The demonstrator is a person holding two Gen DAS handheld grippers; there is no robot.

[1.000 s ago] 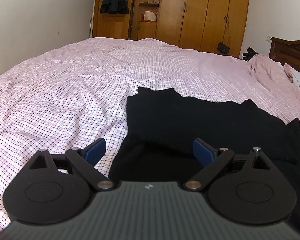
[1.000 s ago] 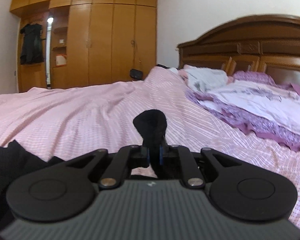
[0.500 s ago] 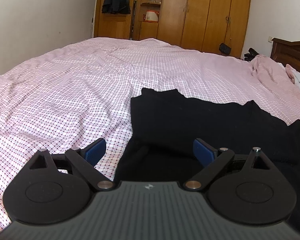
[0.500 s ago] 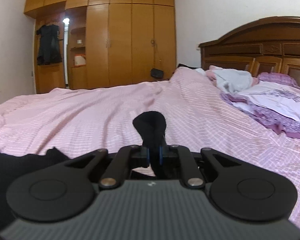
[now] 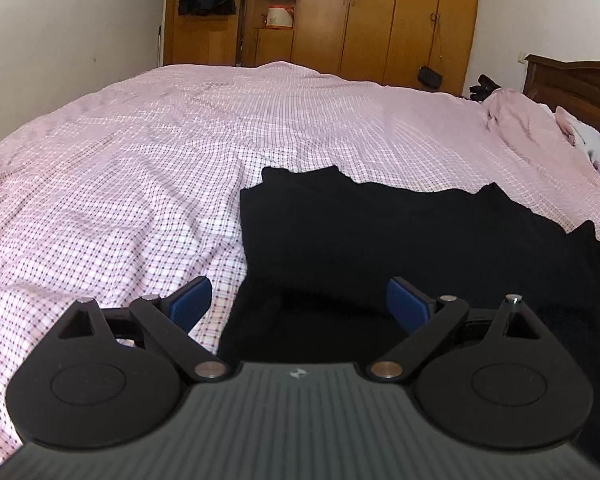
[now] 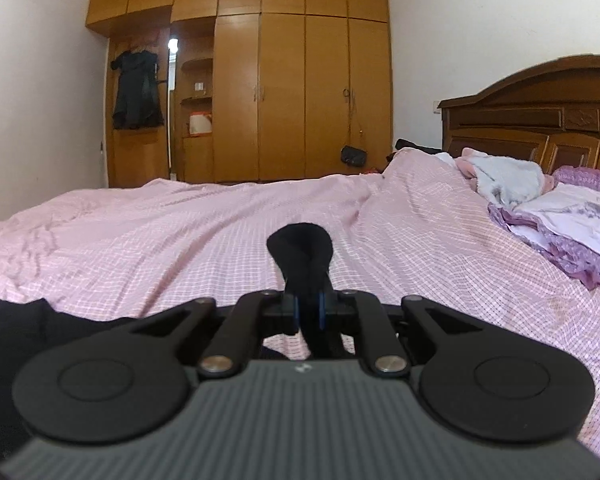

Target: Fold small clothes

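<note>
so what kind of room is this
A bedroom in a home, most likely: a wide bed with a pink checked sheet, a carved wooden headboard, and a tall wooden wardrobe along the far wall.

Domestic bedroom: large bed (image 5: 148,168) under pink checked sheet, carved wooden headboard (image 6: 540,120), built-in wooden wardrobe (image 6: 300,100), pillows (image 6: 572,216) at head end.

Left claw (image 5: 299,305) spread wide; right claw (image 6: 308,312) pinched closed.
</note>
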